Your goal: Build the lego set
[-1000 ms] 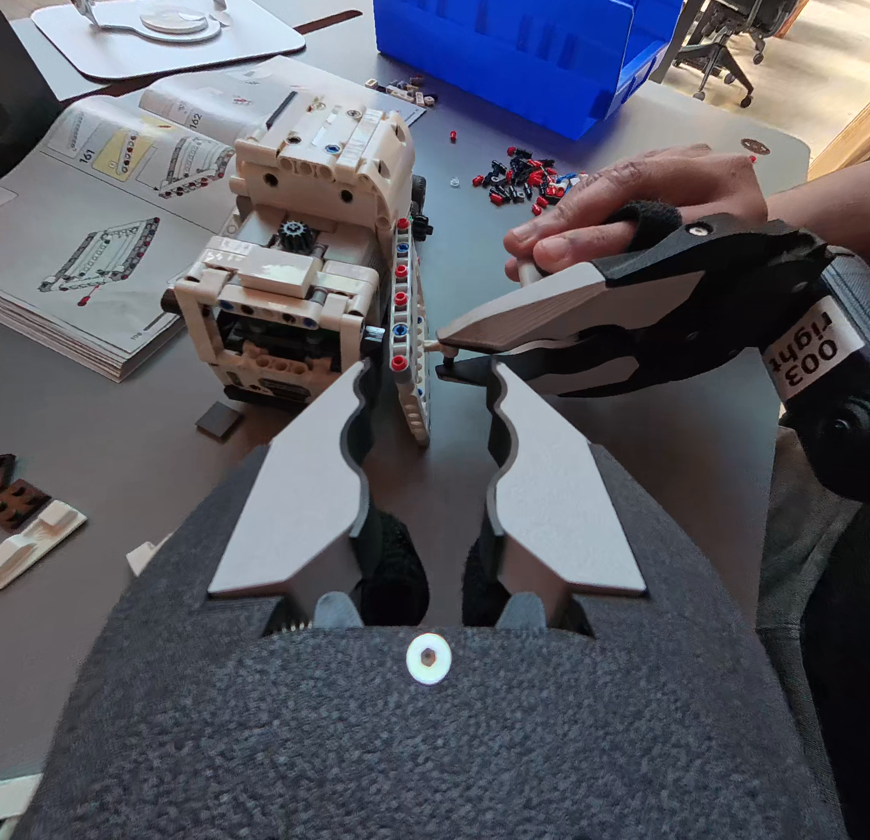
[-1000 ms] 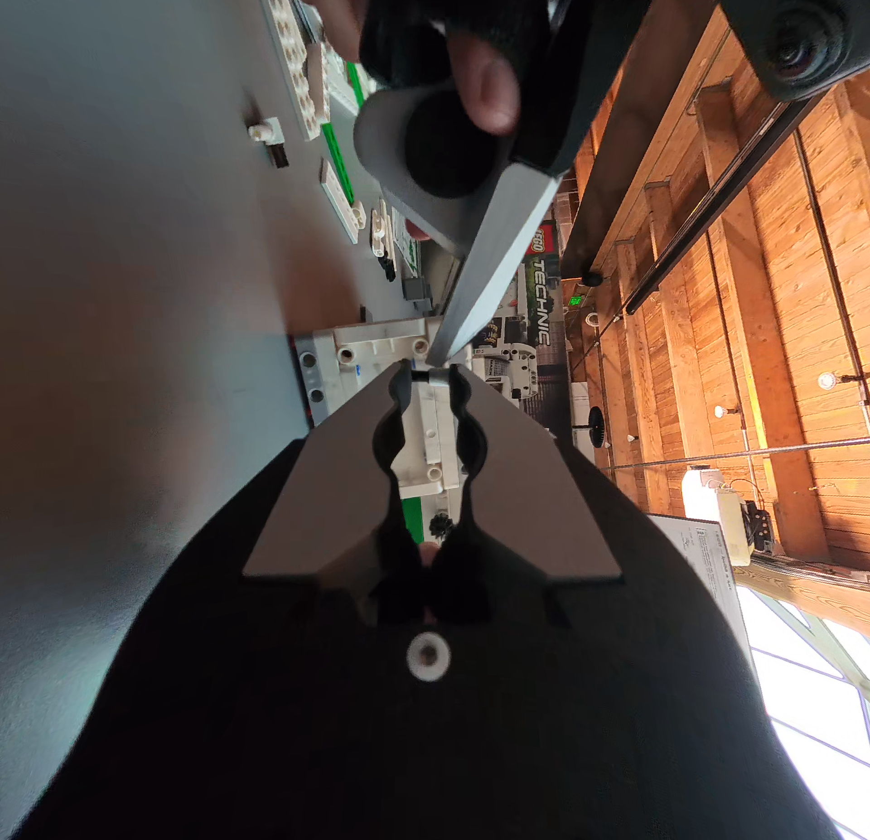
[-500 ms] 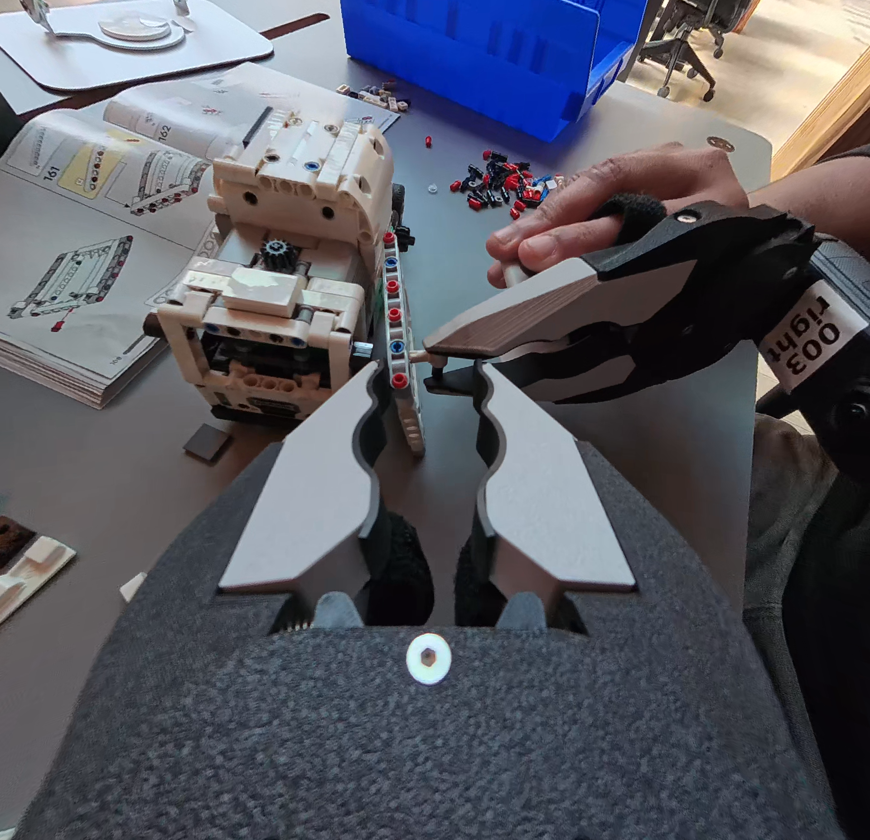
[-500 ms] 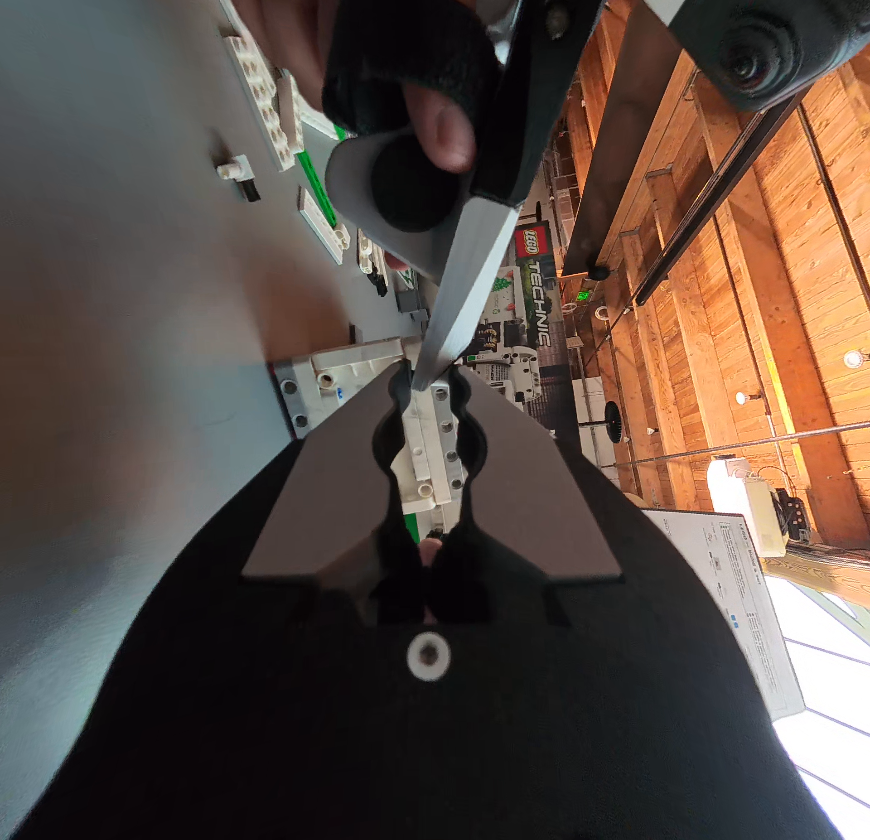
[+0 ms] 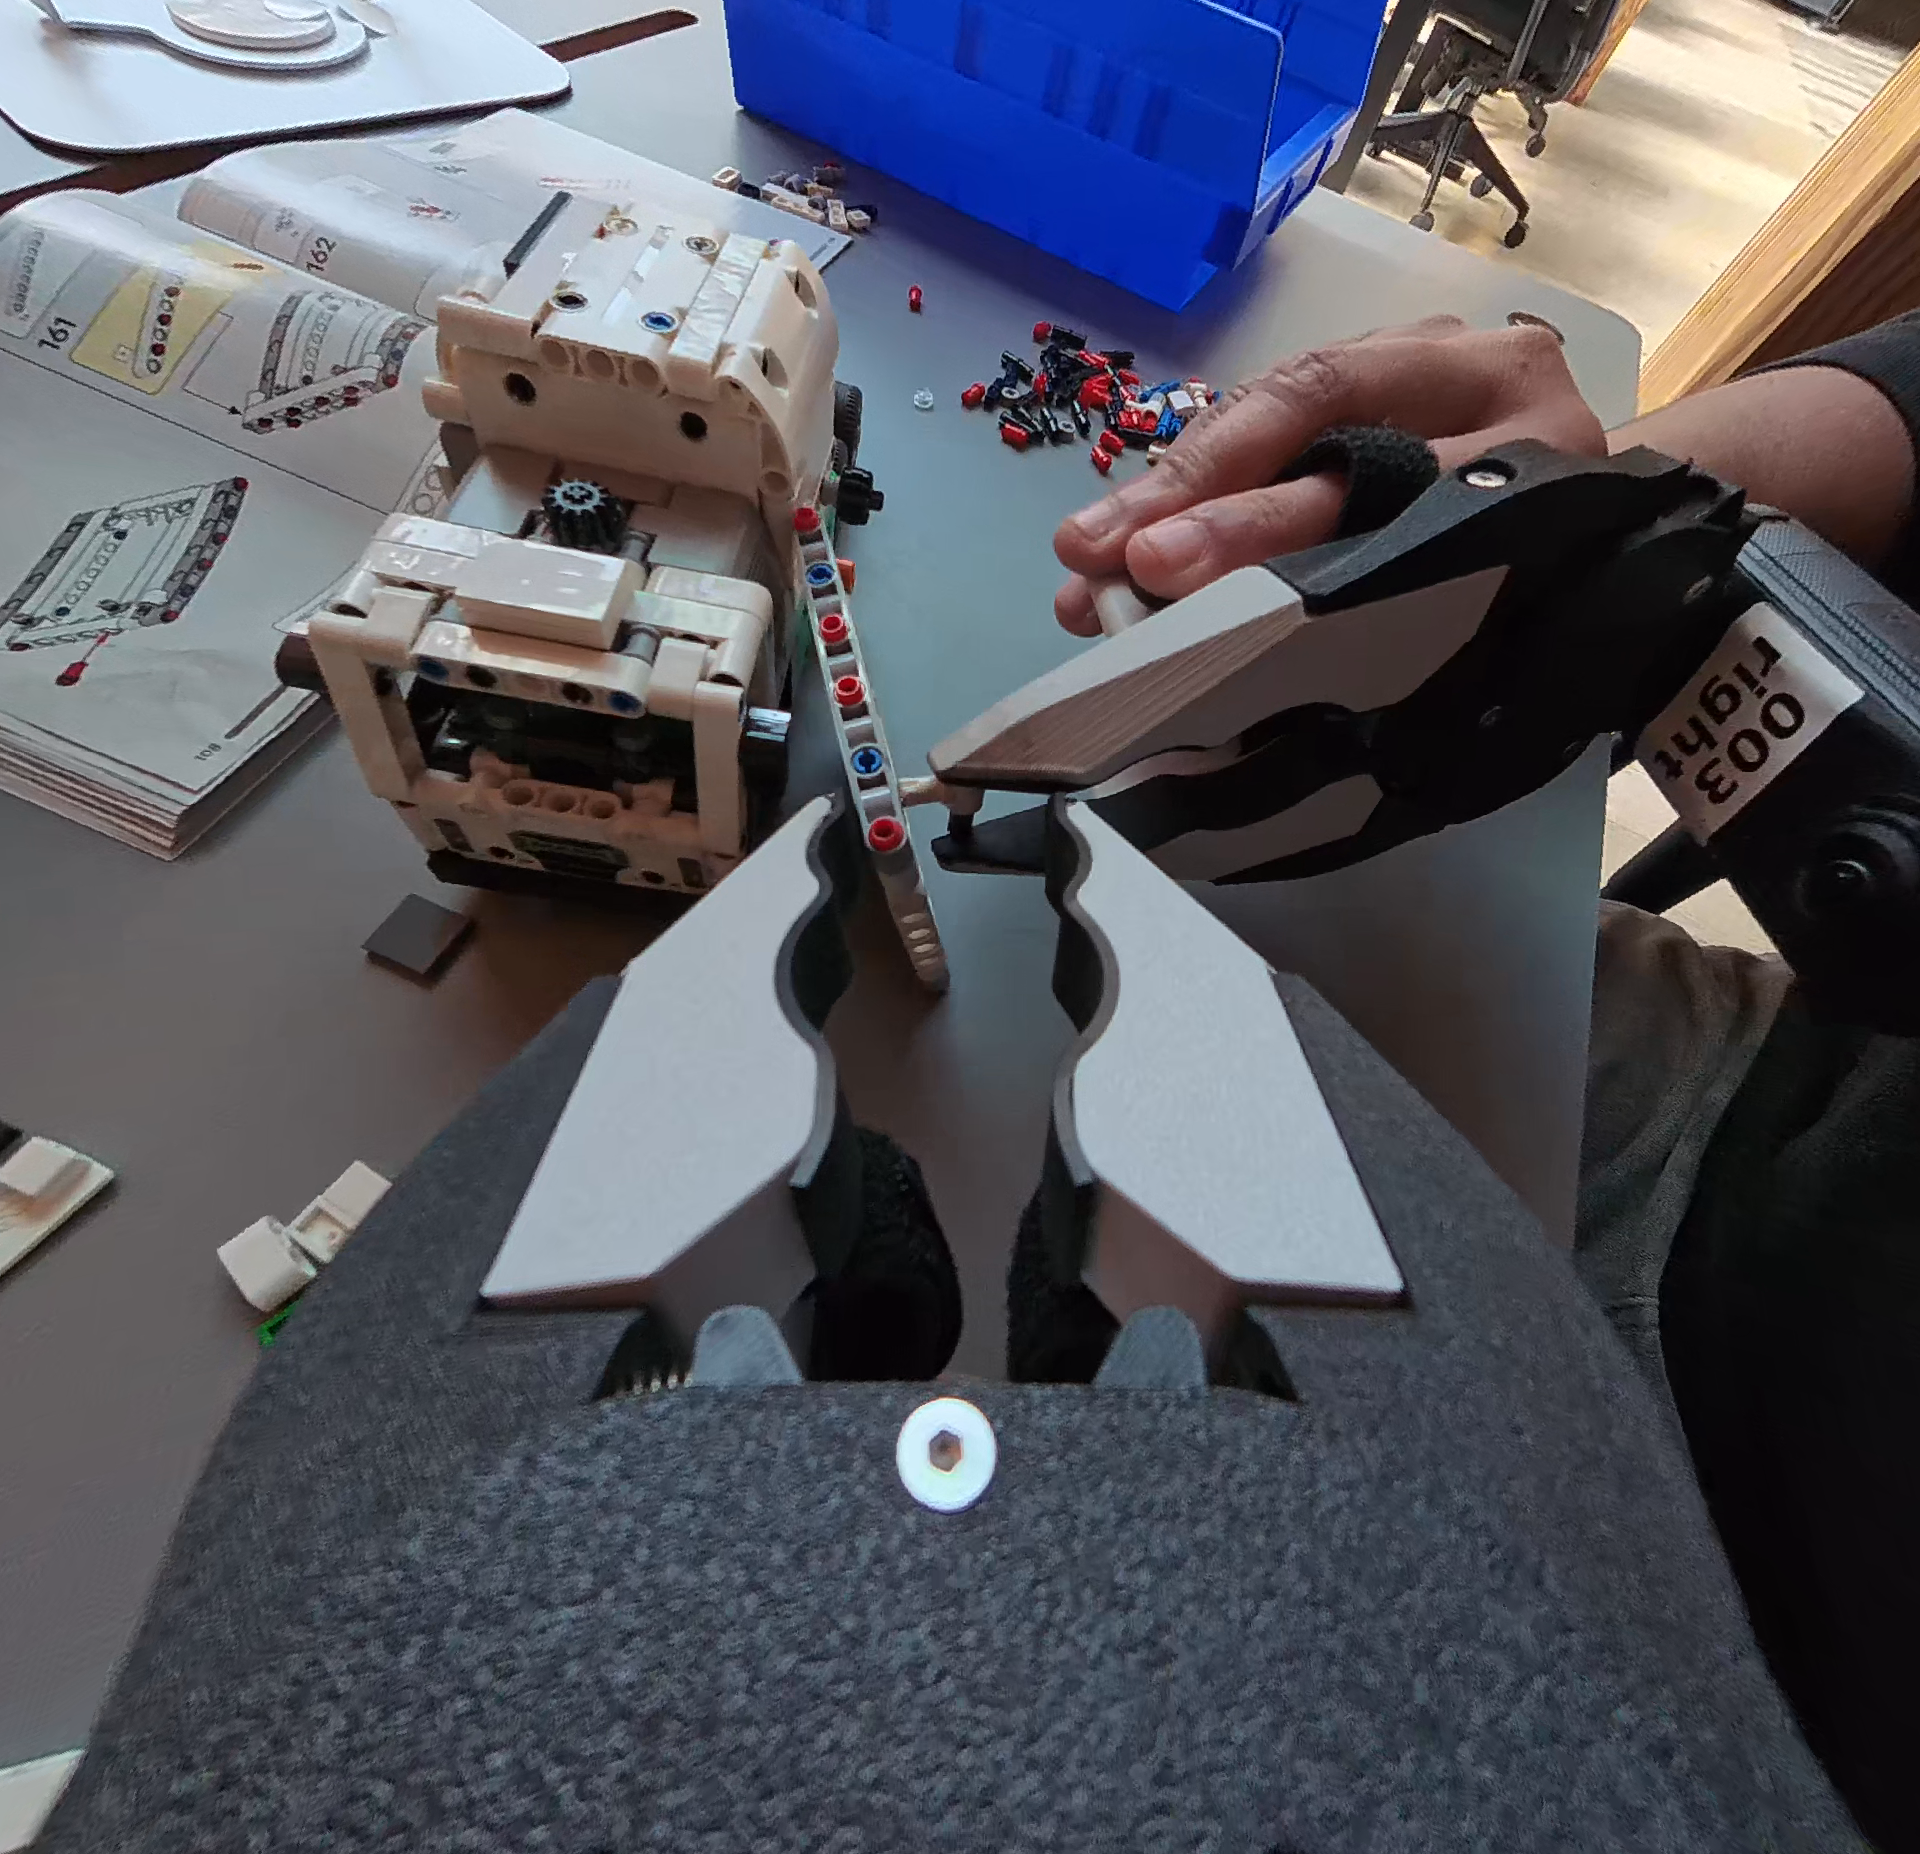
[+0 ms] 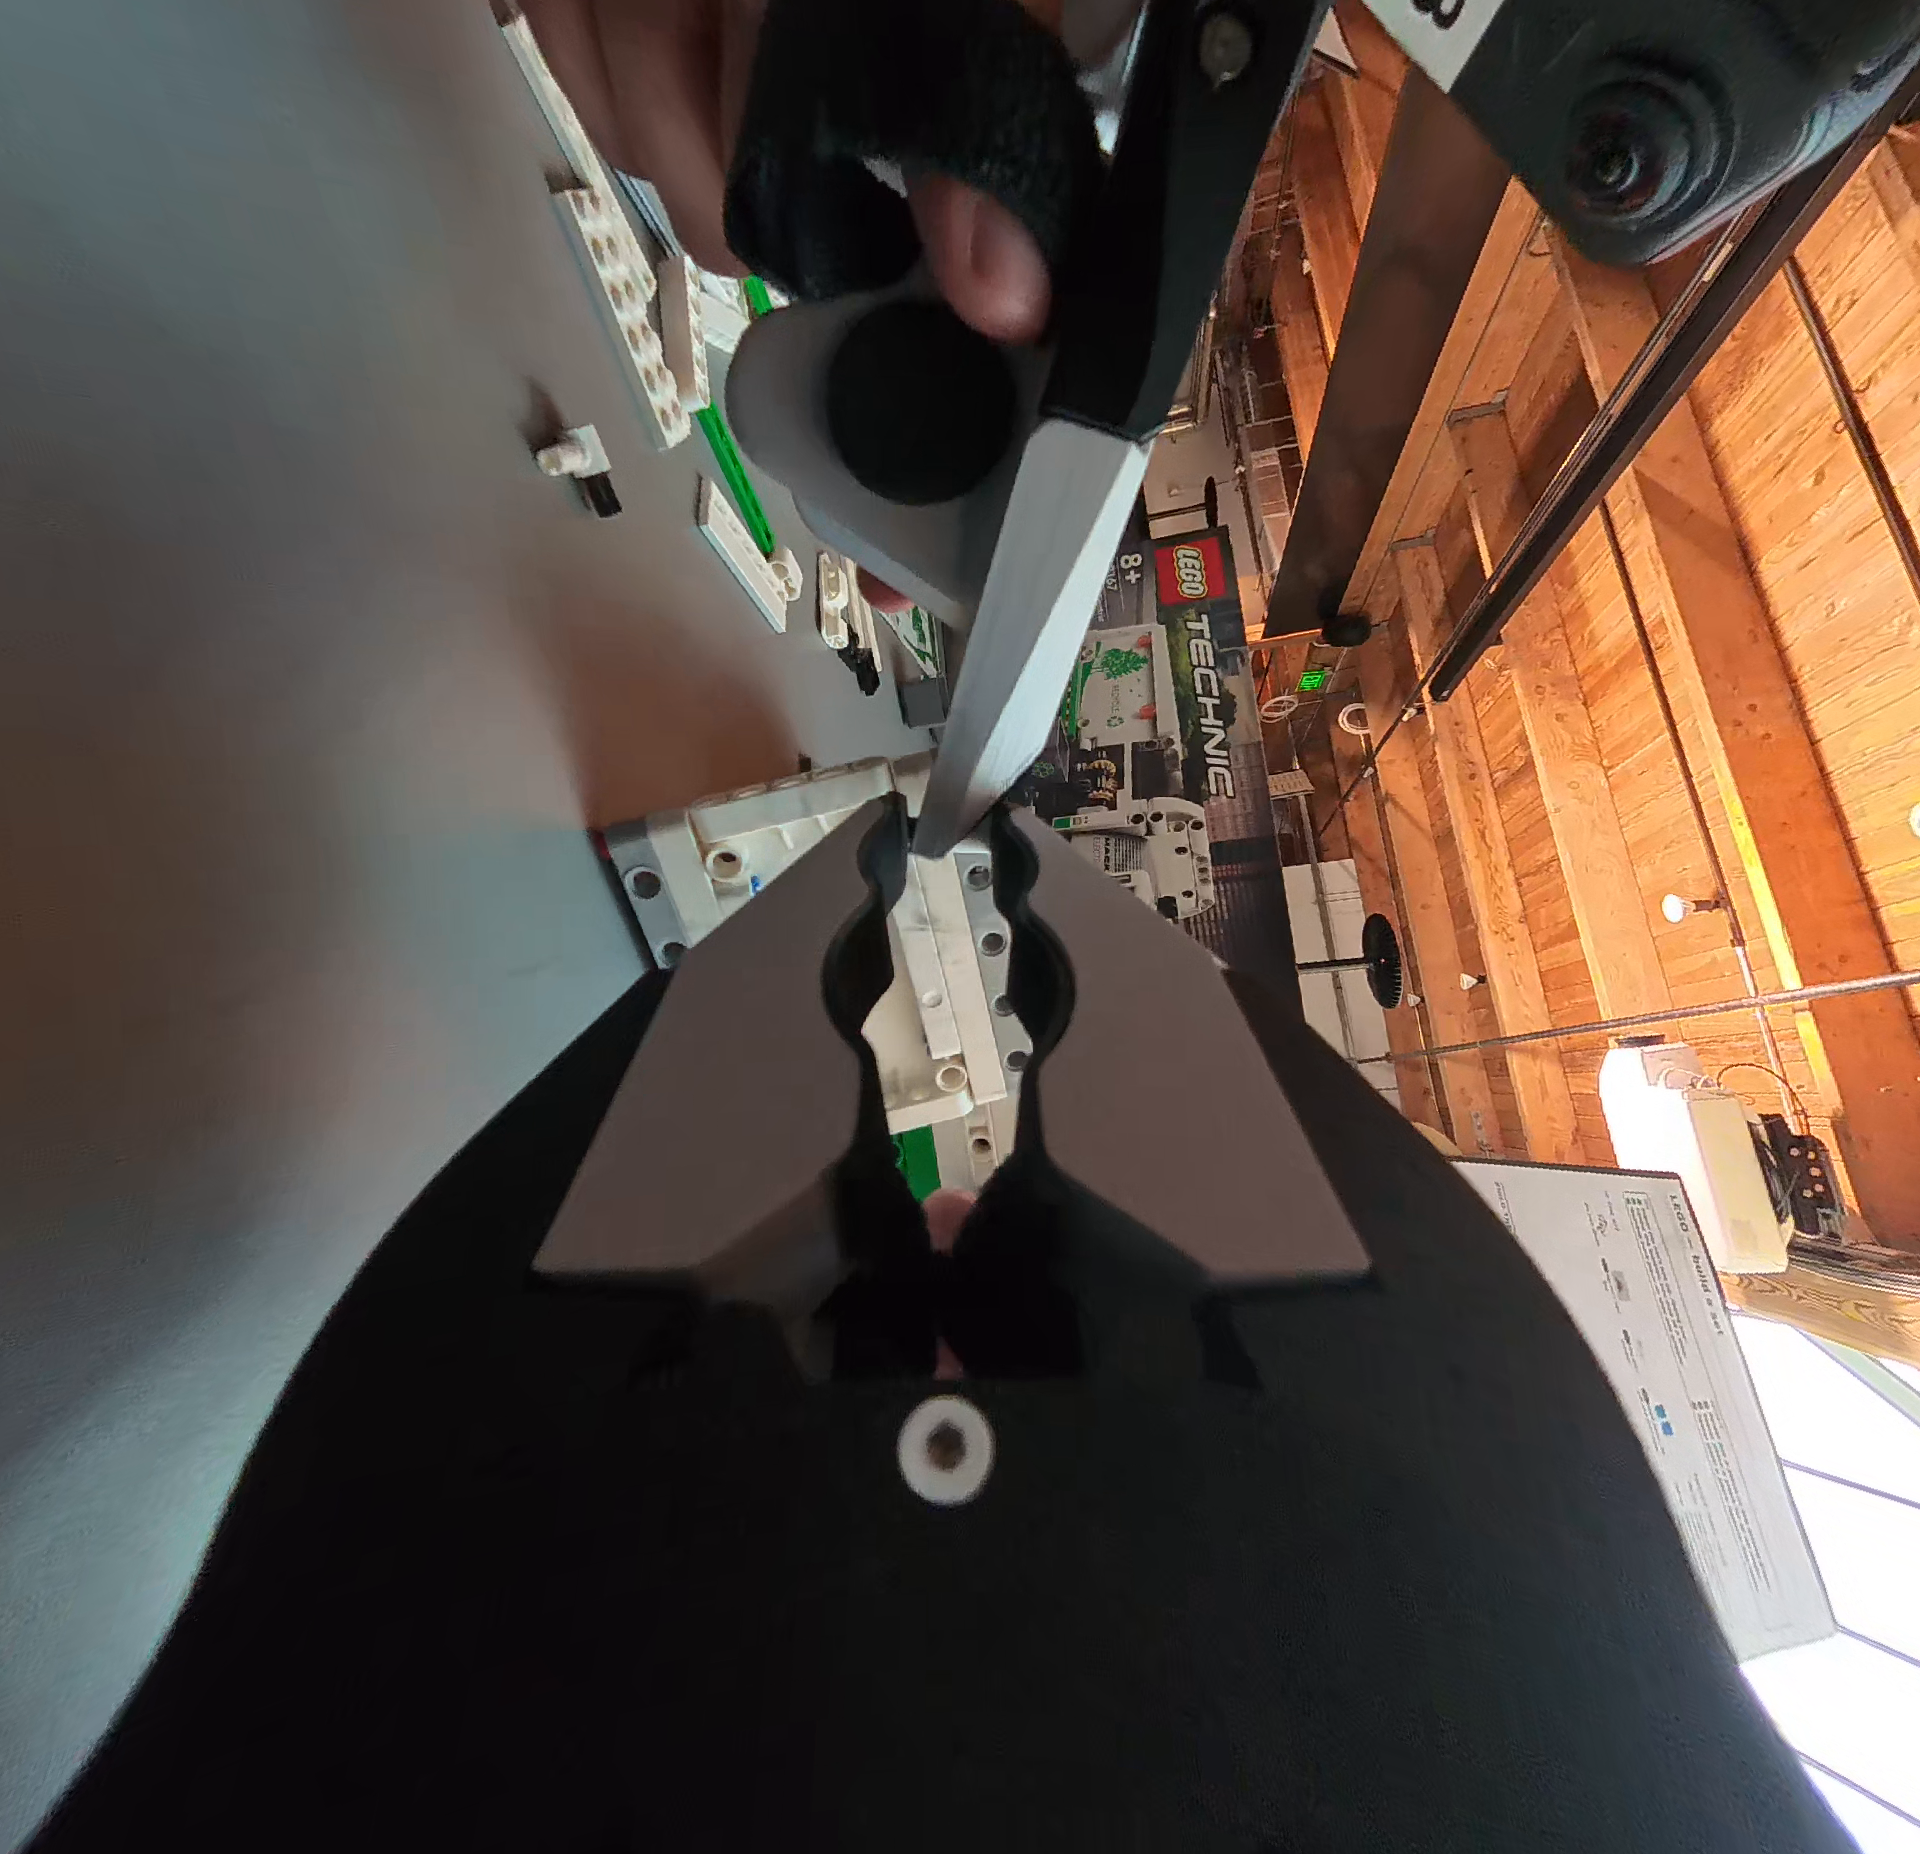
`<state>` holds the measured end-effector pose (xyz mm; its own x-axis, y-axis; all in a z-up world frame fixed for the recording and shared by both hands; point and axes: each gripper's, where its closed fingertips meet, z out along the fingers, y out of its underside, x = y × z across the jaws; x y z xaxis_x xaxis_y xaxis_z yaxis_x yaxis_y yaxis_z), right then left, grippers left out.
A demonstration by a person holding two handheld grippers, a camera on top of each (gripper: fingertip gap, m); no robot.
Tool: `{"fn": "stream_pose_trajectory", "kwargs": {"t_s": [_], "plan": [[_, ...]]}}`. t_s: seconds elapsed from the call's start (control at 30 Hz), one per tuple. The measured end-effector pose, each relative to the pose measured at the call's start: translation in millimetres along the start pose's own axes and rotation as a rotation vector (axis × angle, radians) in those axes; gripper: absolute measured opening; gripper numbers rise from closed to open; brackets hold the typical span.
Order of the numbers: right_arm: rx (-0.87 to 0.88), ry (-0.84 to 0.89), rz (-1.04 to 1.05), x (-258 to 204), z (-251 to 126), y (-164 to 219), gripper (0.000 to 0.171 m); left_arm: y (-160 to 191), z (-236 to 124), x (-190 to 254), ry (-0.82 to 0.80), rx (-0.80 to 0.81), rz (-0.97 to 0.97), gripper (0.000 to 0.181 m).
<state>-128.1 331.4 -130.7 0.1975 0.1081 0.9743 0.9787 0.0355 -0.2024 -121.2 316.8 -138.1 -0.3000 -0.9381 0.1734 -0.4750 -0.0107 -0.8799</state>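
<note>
Dark table [image 5: 208,1025] bears white truck model [image 5: 582,609], grey pinned beam [image 5: 868,755].

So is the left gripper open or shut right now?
Open: the left gripper shows a clear gap between its fingers, straddling the grey beam.

Dark tabletop [image 5: 1195,1025] carries a white truck [image 5: 603,599]; open manual [image 5: 156,370]; blue bin [image 5: 1049,90]; scattered pins [image 5: 1091,407].
</note>
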Motion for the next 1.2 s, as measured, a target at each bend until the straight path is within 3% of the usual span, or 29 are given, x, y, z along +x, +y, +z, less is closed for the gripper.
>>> {"fn": "stream_pose_trajectory", "kwargs": {"t_s": [0.33,0.73,0.83,1.2], "plan": [[0.019,-0.026,0.045,-1.4,-1.5,-2.1,0.014,-1.8,-2.9,4.2,0.059,0.02,-0.034,0.036],[-0.007,-0.032,0.063,-1.2,-2.1,1.7,0.014,-1.1,0.0,1.3,-0.08,-0.031,0.021,0.032],[0.02,-0.043,0.089,-1.2,-3.2,-1.8,0.014,-0.3,-0.8,-2.6,-0.118,-0.031,0.055,0.02],[0.004,-0.089,0.2,-2.7,-1.9,-3.8,0.014,2.5,-2.7,-4.2,-0.135,0.039,0.069,0.02]]}}
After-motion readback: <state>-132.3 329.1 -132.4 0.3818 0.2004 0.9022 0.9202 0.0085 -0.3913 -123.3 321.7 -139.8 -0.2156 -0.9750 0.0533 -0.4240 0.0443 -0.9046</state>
